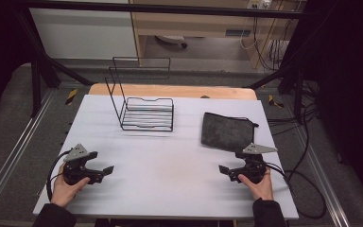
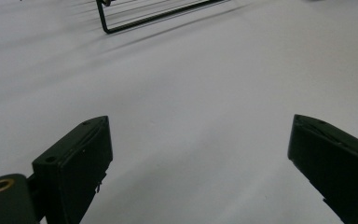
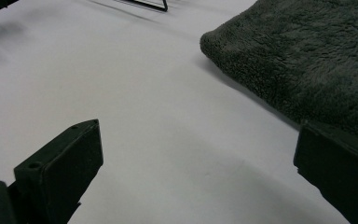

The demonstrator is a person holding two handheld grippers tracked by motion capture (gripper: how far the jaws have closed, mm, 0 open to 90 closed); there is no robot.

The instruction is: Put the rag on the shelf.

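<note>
We see a person's hands resting two black grippers on a pale grey table (image 1: pixel 170 161). The left gripper (image 1: pixel 105 171) sits near the front left edge, its jaws spread wide and holding nothing. The right gripper (image 1: pixel 224 170), front right, is equally wide open and empty. A dark grey fluffy folded towel (image 1: pixel 227 131) lies just beyond it; a black wire rack (image 1: pixel 146 113) stands farther back.
</note>
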